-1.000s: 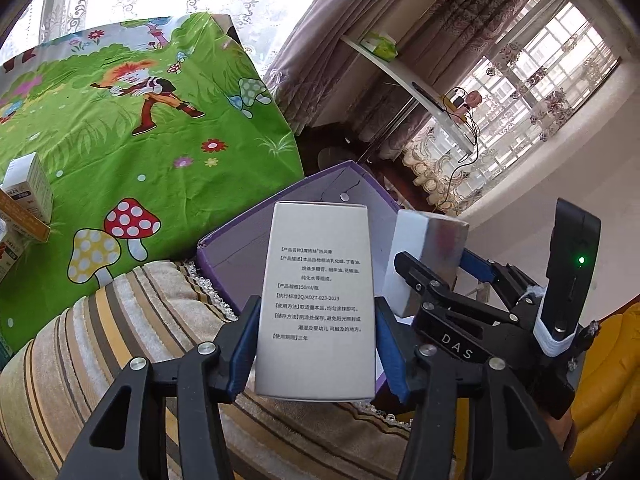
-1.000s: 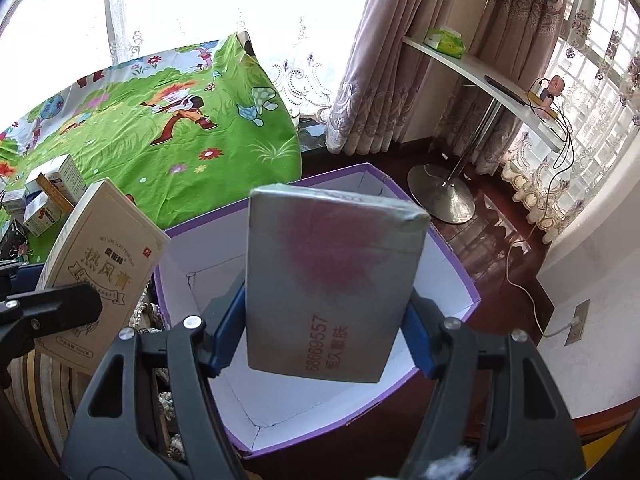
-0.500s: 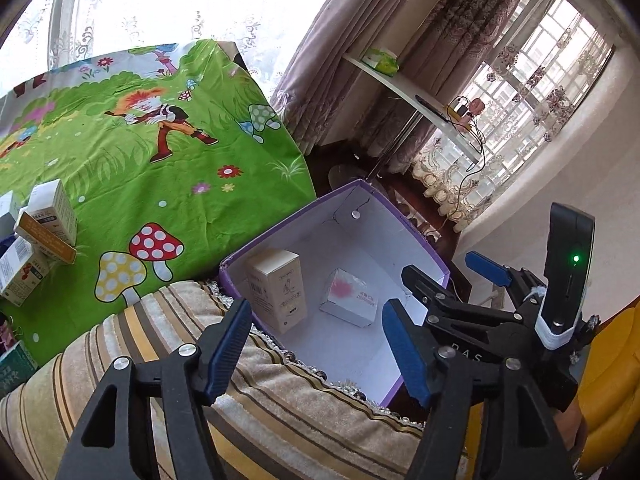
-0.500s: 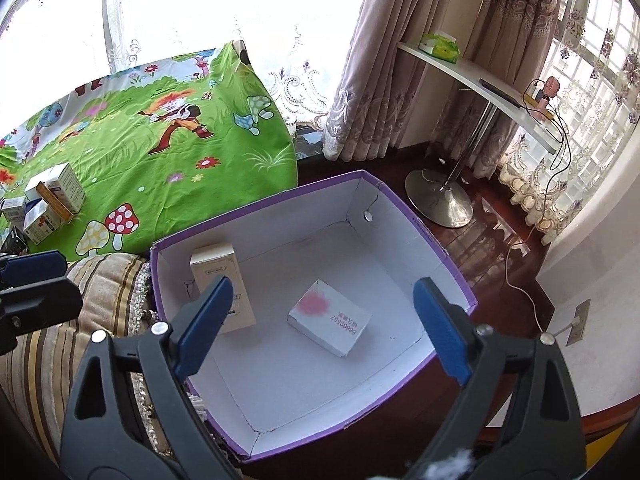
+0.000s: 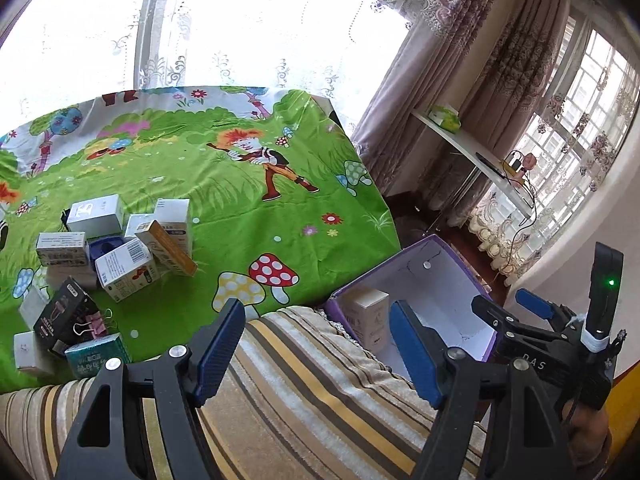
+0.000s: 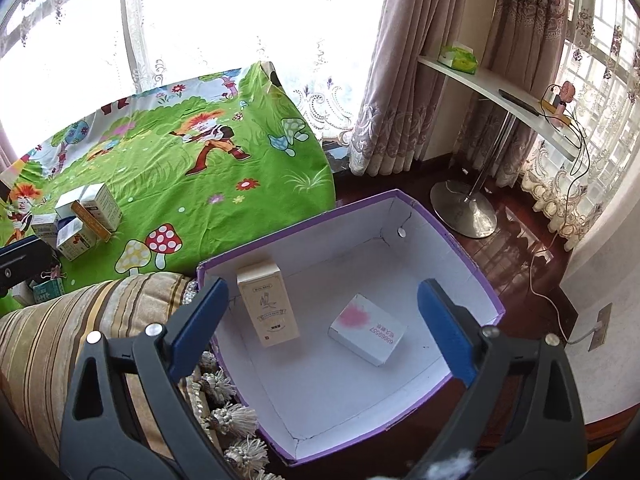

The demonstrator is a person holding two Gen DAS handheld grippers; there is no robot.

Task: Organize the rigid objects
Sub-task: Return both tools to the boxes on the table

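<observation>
A purple box with a white inside stands on the floor; it also shows in the left wrist view. In it a cream carton stands upright at the left, also visible in the left wrist view, and a white flat box with a pink blot lies near the middle. My right gripper is open and empty above the box. My left gripper is open and empty over a striped cushion. A pile of several small boxes lies on the green cartoon cloth.
The striped cushion with tassels lies between the cloth and the purple box. The right gripper's body shows at right in the left wrist view. A shelf table with a metal foot and curtains stand behind the box.
Both grippers let go of their boxes, which now sit in the purple box. Both jaws have opened. The left gripper has swung left towards the pile on the cloth.
</observation>
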